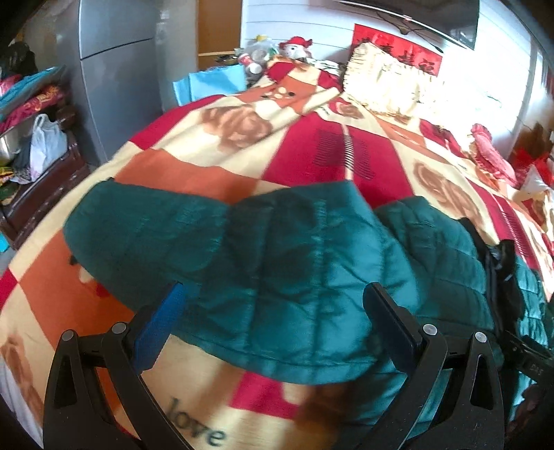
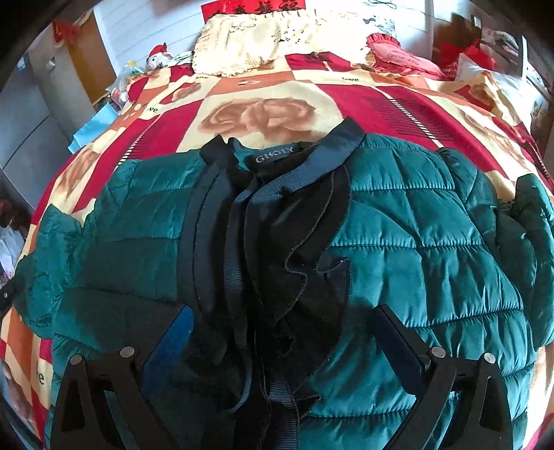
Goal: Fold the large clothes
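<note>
We find the jacket (image 2: 398, 242) spread flat on the bed (image 2: 263, 107), collar at the far end, long axis running away from us. Our left gripper (image 1: 273, 311) hovers over the sleeve (image 1: 145, 221), wide open and empty. Our right gripper (image 2: 284, 332) is likewise over the placket (image 2: 277, 242). Bare blanket lies leftward.

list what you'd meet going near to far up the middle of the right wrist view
right gripper with its jaws open → teal quilted jacket with black ruffled front → its collar label → rose-patterned blanket → cream pillow → red banner on the wall
</note>
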Demonstrator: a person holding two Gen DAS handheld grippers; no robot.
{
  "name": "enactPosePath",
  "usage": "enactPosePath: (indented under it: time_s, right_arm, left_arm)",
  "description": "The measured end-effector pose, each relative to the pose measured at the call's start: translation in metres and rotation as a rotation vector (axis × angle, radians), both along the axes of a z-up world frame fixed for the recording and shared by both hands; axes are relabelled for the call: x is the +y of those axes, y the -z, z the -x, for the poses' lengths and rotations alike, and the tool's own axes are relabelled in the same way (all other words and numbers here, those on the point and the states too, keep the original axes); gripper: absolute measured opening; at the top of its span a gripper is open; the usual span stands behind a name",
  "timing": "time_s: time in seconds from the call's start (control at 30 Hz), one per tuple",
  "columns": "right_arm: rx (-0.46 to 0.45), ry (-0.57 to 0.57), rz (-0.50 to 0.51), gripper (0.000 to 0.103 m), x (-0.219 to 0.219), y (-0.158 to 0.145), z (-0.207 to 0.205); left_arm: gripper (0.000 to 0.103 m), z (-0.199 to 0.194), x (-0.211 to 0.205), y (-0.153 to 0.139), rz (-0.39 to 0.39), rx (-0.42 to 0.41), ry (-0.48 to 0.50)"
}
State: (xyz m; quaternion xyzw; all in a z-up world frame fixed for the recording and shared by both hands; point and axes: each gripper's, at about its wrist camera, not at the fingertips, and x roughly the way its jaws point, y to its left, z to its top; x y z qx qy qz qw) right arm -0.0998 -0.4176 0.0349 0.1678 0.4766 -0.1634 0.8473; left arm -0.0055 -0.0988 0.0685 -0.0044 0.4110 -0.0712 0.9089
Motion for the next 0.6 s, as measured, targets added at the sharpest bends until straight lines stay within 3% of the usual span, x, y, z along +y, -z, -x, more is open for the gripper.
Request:
enactPosePath:
  time_s: [0.17, 0.3, 0.4, 0.6]
  right_arm:
    - [0.000, -0.024, -0.005, 0.102, 0.003, -0.001, 0.000]
    - [-0.006, -0.047, -0.003, 0.102, 0.006, 0.000, -0.001]
    - [0.002, -0.066, 0.010, 0.102, 0.009, 0.001, -0.003]
    - [-0.002, -0.084, -0.010, 0.102, 0.014, 0.000, -0.003]
  left_arm:
    - [0.102, -0.014, 0.034, 0.003, -0.033, -0.003, -0.056]
    - [0.102, -0.038, 0.079, 0.012, -0.046, 0.028, -0.161]
    - [0.102, -0.054, 0.118, 0.020, -0.012, 0.059, -0.261]
    - [0.102, -0.074, 0.193, 0.041, 0.146, 0.138, -0.482]
